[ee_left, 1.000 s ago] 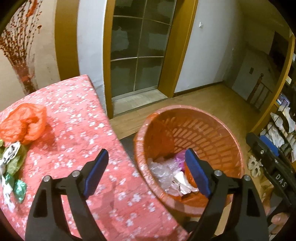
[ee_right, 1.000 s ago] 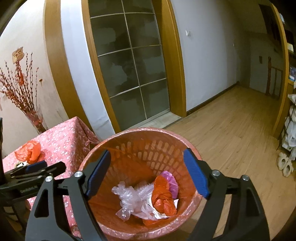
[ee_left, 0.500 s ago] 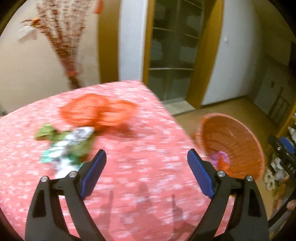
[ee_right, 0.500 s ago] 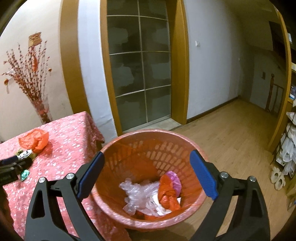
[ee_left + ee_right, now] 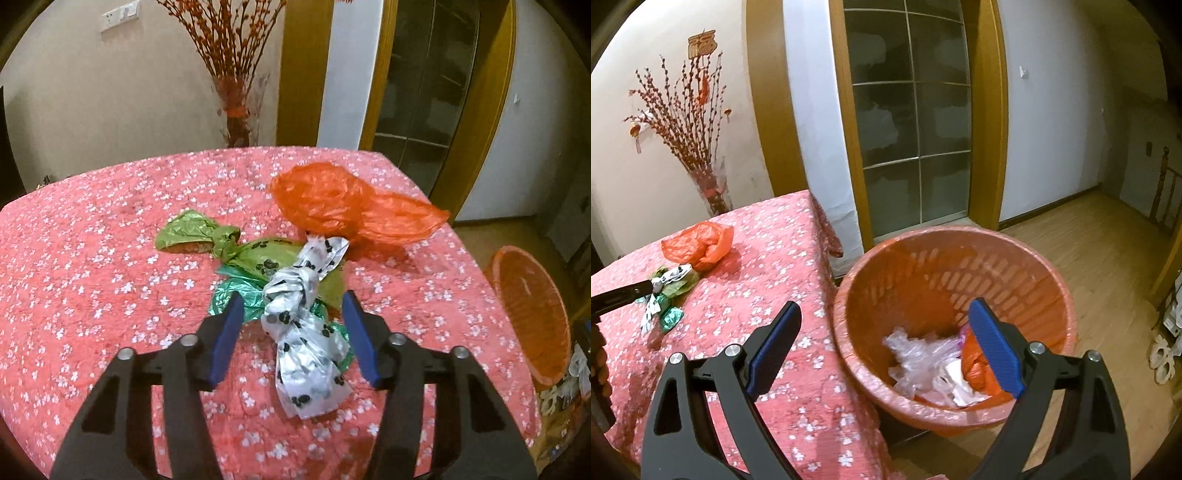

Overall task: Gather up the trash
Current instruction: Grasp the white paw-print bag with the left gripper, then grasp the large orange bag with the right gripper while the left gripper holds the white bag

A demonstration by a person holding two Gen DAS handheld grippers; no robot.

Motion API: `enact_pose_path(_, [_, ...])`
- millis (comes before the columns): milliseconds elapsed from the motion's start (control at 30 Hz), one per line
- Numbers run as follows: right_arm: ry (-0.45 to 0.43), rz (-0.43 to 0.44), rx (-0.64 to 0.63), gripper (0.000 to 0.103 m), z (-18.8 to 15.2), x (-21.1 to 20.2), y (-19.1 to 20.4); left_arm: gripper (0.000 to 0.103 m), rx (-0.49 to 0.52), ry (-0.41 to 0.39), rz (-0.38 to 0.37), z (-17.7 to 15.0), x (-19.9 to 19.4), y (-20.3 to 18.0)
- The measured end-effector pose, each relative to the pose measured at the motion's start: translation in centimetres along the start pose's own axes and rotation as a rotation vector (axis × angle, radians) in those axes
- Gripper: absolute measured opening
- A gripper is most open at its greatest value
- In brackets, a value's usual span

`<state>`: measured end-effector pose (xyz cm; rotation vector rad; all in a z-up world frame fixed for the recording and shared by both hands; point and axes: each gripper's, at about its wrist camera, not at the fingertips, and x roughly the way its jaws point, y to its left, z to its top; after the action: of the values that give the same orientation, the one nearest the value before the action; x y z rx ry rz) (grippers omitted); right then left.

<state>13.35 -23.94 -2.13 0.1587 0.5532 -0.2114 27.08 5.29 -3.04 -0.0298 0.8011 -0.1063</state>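
In the left wrist view my left gripper [image 5: 293,328] is open, its blue pads either side of a knotted white bag with black paw prints [image 5: 306,325] on the red flowered tablecloth [image 5: 92,258]. Green bags [image 5: 236,254] lie under and behind it, and an orange plastic bag [image 5: 343,203] lies beyond. My right gripper [image 5: 882,343] is open and empty, above the near rim of the orange trash basket [image 5: 945,280], which holds clear, white, orange and purple trash. The trash pile [image 5: 672,288] and the left gripper's tip [image 5: 624,293] show at the left of the right wrist view.
The basket [image 5: 532,306] stands on the wooden floor beside the table's right edge. A vase of red branches [image 5: 709,184] stands behind the table by the wall. A glass door [image 5: 916,122] is behind the basket. Shelving with white items [image 5: 1163,354] is at the far right.
My left gripper has swung left from the basket to the trash pile and narrowed around the paw-print bag. My right gripper has shifted slightly left over the basket, still open.
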Motion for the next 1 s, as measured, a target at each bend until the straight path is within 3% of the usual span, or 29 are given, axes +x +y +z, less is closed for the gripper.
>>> enact_pose_path(200, [0.017, 0.016, -0.013, 0.091, -0.2, 0.3, 0.9, 0.033, 0.007, 0.039, -0.004, -0.2, 1.8, 0.2])
enact_pose_path(400, [0.026, 0.04, -0.039, 0.091, -0.3, 0.5, 2.4, 0.021, 0.019, 0.014, -0.018, -0.3, 1.3, 0.4])
enact_pose_path(700, [0.027, 0.117, -0.101, 0.091, 0.2, 0.6, 6.2, 0.021, -0.067, -0.048, -0.034, -0.6, -2.7, 3.8])
enact_pose_path(1000, [0.047, 0.23, -0.179, 0.084, 1.6, 3.0, 12.9, 0.021, -0.16, -0.096, 0.041, -1.3, -5.5, 10.0])
